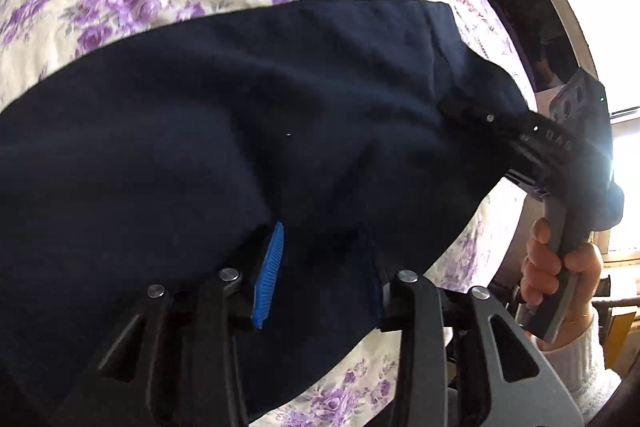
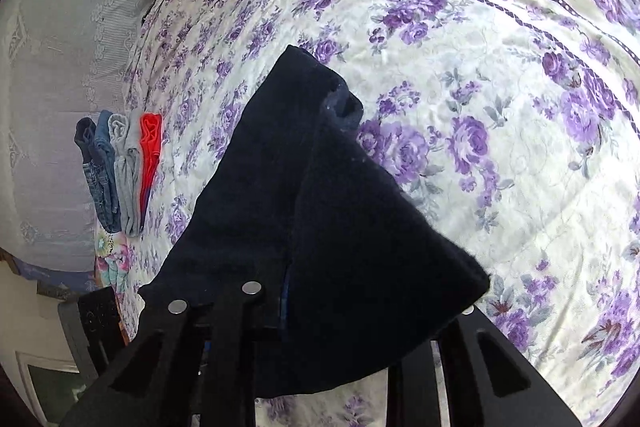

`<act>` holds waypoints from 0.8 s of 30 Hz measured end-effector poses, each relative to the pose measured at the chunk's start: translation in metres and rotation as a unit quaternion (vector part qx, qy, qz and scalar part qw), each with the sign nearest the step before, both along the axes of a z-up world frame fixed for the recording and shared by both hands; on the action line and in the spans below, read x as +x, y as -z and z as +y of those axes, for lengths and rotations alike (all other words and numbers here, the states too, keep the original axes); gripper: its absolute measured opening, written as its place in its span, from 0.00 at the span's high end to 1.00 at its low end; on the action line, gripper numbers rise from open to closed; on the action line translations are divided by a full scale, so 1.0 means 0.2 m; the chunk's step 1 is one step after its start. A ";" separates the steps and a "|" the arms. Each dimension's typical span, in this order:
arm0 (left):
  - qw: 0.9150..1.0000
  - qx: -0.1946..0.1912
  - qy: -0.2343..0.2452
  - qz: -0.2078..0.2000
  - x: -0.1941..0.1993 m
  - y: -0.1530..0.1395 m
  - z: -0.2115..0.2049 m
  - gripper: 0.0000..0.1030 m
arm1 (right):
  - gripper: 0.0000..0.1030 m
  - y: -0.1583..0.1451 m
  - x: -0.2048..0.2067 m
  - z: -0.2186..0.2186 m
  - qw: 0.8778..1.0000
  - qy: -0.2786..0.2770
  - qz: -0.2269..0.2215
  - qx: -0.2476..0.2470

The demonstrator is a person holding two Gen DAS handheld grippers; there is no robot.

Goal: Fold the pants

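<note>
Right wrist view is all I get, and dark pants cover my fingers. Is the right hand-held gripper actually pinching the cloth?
Observer: Yes. In the left wrist view the right hand-held gripper bites the pants at one edge, and the cloth peaks toward it.
Operator: And the left one?
Observer: The left hand-held gripper has pants cloth between its fingers, but one blue pad shows bare, so I cannot tell whether it pinches.
Operator: What holds the right one?
Observer: A hand in a white knitted sleeve grips its handle.
</note>
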State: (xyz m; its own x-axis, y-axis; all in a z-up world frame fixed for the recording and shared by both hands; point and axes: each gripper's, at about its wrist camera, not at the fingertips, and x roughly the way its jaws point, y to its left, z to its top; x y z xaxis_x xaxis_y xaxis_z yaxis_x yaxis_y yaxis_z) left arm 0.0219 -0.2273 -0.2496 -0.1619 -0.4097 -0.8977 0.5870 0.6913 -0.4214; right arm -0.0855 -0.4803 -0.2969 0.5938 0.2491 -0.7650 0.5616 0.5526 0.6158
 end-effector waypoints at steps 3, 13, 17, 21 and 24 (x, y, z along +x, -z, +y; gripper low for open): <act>1.000 0.007 -0.012 -0.018 0.01 -0.01 0.00 0.87 | 0.77 0.00 0.00 0.01 1.000 0.003 0.007 -0.004; 0.998 -0.032 -0.060 -0.010 0.01 -0.13 0.41 1.00 | 0.77 -0.44 0.11 0.29 0.983 -0.116 -0.007 -0.142; 0.989 -0.034 -0.141 -0.012 0.05 -0.18 0.83 1.00 | 0.77 -0.66 0.20 0.61 0.952 -0.214 -0.033 -0.215; 0.969 0.000 -0.244 -0.045 0.14 -0.20 1.30 1.00 | 0.77 -0.71 0.30 1.03 0.898 -0.322 -0.042 -0.297; 0.953 0.044 -0.294 -0.056 0.20 -0.15 1.54 1.00 | 0.77 -0.59 0.38 1.30 0.864 -0.397 -0.033 -0.309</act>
State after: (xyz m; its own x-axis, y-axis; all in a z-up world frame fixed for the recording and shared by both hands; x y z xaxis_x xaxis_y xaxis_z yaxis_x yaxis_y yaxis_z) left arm 0.0615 0.0807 -0.2197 0.1709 -0.3233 -0.9307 0.1245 0.9441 -0.3051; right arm -0.0100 -0.2199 -0.1789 0.4720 0.1539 -0.8681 -0.1699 0.9821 0.0817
